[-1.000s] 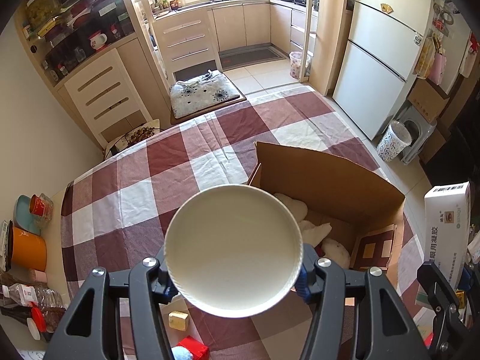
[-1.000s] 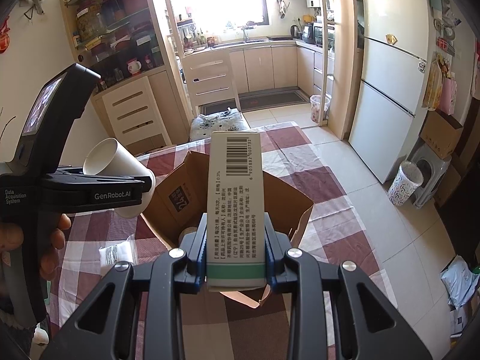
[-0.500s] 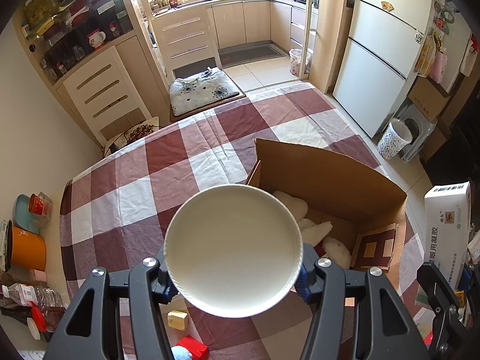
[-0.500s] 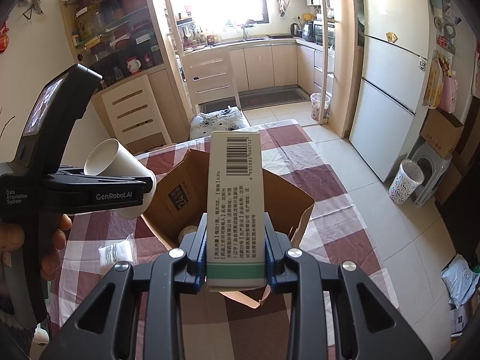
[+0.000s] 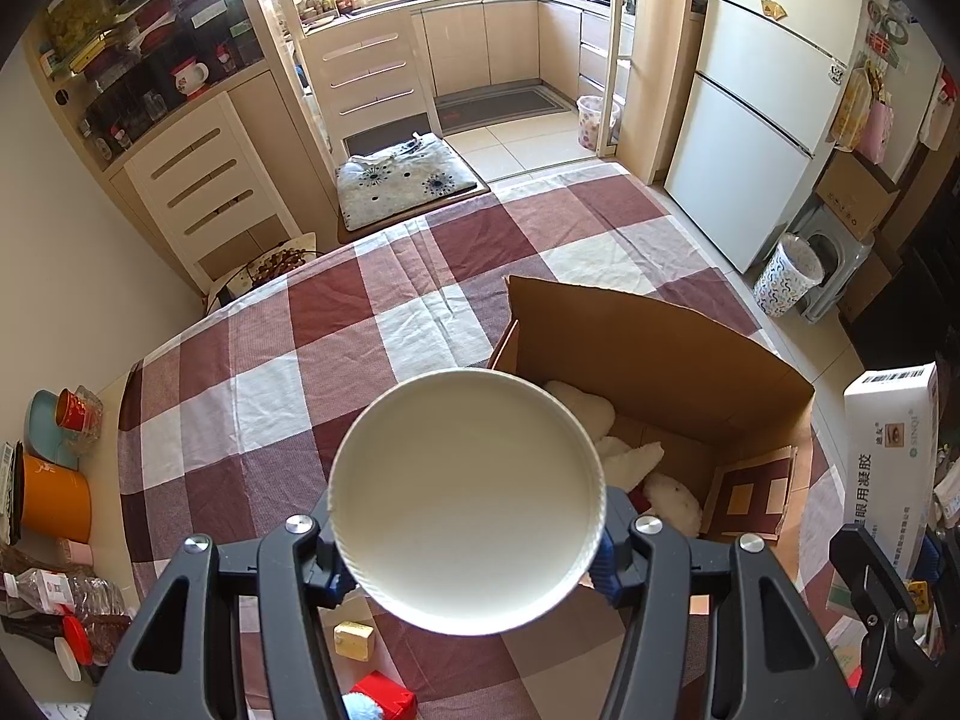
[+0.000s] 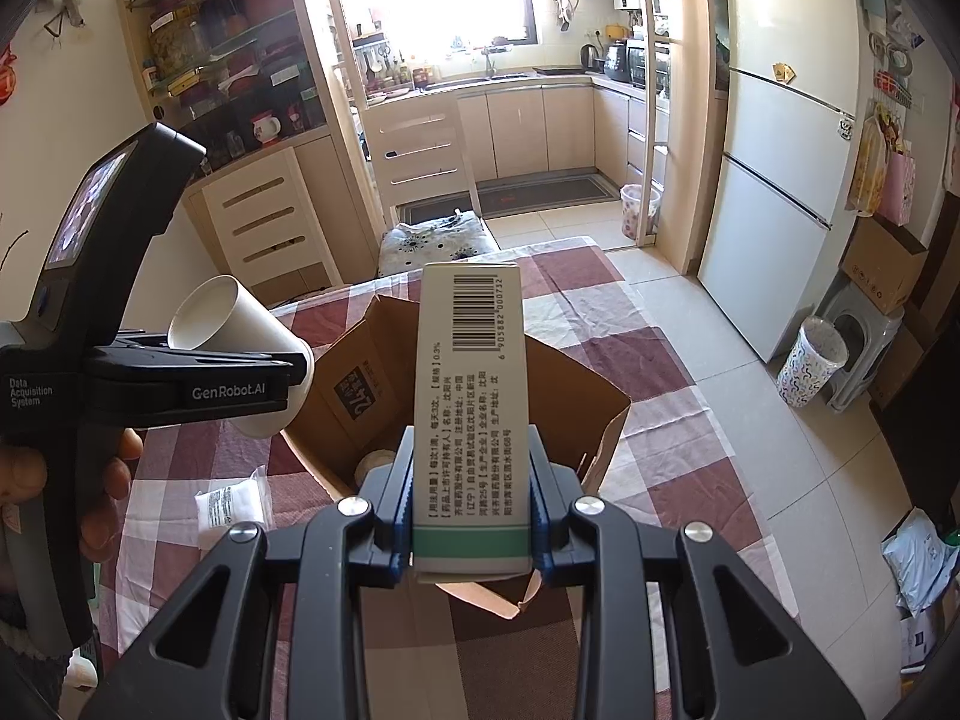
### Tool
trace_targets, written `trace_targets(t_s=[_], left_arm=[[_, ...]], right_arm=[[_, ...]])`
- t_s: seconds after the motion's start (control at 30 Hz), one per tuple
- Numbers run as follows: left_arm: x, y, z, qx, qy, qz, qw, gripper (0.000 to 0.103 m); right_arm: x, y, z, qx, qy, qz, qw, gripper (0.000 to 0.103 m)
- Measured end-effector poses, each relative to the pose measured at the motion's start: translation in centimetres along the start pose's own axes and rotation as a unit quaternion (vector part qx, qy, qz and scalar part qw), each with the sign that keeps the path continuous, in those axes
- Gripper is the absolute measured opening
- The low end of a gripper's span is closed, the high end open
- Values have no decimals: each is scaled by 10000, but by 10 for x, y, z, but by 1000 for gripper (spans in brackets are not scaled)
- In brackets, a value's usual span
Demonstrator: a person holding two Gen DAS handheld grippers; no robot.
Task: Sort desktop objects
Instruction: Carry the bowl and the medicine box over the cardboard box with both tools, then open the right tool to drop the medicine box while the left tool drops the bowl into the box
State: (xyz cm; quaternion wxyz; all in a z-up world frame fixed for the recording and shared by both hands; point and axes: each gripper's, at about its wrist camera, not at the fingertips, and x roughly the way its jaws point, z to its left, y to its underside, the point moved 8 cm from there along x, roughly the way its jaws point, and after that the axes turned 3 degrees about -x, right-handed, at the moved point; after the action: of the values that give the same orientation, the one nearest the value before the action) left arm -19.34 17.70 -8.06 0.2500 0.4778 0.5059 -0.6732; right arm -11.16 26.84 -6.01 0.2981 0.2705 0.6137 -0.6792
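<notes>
My left gripper (image 5: 468, 564) is shut on a white paper cup (image 5: 465, 501), whose mouth faces the camera. The cup hangs just left of an open cardboard box (image 5: 660, 360) on the checked tablecloth. White soft items (image 5: 624, 456) lie inside the box. My right gripper (image 6: 471, 516) is shut on a tall white medicine carton (image 6: 471, 396) with a barcode and a green band, held above the same cardboard box (image 6: 354, 384). In the right wrist view the left gripper (image 6: 288, 372) with the paper cup (image 6: 240, 336) is at the left; in the left wrist view the medicine carton (image 5: 891, 450) shows at the right edge.
A small yellow block (image 5: 354, 639) and a red object (image 5: 384, 699) lie on the cloth under the left gripper. A white packet (image 6: 231, 504) lies left of the box. An orange pot (image 5: 54, 501), dishes and bottles (image 5: 66, 606) crowd the table's left edge. Beyond the table stand a fridge (image 6: 774, 192) and a stool.
</notes>
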Motion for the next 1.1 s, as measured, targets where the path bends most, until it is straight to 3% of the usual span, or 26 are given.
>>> trace_targets(t_s=[0.5, 0.67, 0.7, 0.77, 0.9, 1.1], left_arm=[[6, 2, -2, 49, -1, 39, 10000, 59], [13, -2, -5, -30, 139, 186, 9997, 72], [15, -3, -4, -53, 116, 244, 9996, 73], [17, -5, -2, -26, 43, 231, 9997, 73], [17, -2, 1, -5, -50, 252, 9997, 75], [14, 7, 7, -57, -53, 339, 9994, 75]], right_arm=[[8, 2, 0, 19, 2, 60, 10000, 31], [9, -3, 1, -7, -32, 0, 10000, 32], [8, -5, 1, -15, -5, -48, 10000, 36], [1, -12, -5, 115, 118, -245, 9996, 95], [-17, -21, -13, 323, 221, -644, 9972, 99], [-20, -15, -7, 333, 79, -516, 9981, 99]])
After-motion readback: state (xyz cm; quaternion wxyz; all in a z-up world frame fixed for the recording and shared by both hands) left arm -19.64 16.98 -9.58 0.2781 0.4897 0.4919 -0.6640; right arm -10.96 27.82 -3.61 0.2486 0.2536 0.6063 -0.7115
